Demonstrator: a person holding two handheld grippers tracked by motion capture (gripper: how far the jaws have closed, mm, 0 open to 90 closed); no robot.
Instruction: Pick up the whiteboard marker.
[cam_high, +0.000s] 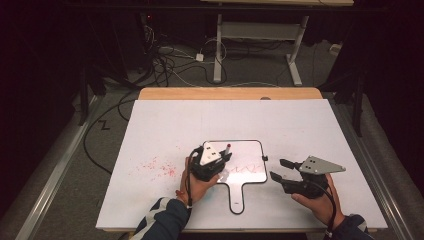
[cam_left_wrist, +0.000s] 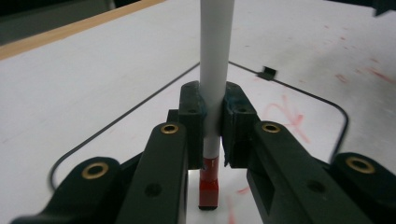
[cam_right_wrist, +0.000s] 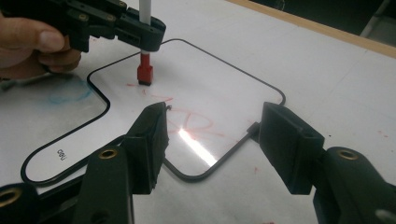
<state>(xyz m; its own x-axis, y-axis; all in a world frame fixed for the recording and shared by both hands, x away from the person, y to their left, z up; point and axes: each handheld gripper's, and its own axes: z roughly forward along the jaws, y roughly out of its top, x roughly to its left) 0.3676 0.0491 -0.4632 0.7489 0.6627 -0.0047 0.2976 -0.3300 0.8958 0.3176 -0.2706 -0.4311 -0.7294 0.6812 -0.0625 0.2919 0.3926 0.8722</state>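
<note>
A small paddle-shaped whiteboard (cam_high: 250, 150) lies on the white table cover, its handle (cam_high: 237, 197) toward the person, with red scribbles (cam_right_wrist: 187, 121) on it. My left gripper (cam_high: 226, 156) is shut on a white marker (cam_left_wrist: 215, 70) held upright. The marker's red end (cam_right_wrist: 144, 73) rests on the board's left part. My right gripper (cam_high: 278, 169) hovers low at the board's right edge. Its jaws stand open with nothing gripped, and the board's corner (cam_right_wrist: 196, 175) lies under the gap. A small black clip (cam_high: 264, 158) sits on that edge.
Red specks (cam_high: 160, 167) stain the white cover left of the board. A blue smudge (cam_right_wrist: 70, 91) marks the board near its handle. The wooden table edge (cam_high: 230, 93) runs along the back. Behind it are floor cables (cam_high: 165, 65) and another table's legs (cam_high: 218, 50).
</note>
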